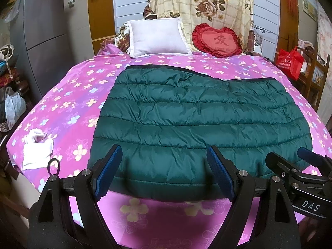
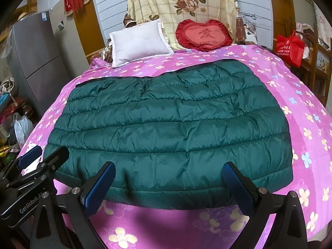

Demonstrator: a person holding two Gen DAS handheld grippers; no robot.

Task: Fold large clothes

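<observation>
Left wrist view is showing the left gripper (image 1: 164, 170) hanging with its blue-padded jaws spread wide and nothing between them, just above the near edge of the green quilted jacket (image 1: 199, 120). That jacket is lying folded into a broad rectangle on the pink flowered bedsheet (image 1: 68, 95), roughly centred on the bed. To its left, a crumpled white cloth (image 1: 37, 151) is sitting on the sheet, apart from the jacket. Beyond the far edge, a white pillow (image 1: 157, 37) and a red heart cushion (image 1: 216, 40) are leaning against a rose-patterned blanket (image 1: 205, 2). A grey fridge (image 1: 45, 33) is standing off to the left, and a red bag (image 1: 290, 62) is hanging at the right.

From the right wrist view, the right gripper (image 2: 169, 179) is likewise hovering with jaws wide and empty over the jacket's near edge, beside the left one. Nothing is lying on the jacket.
</observation>
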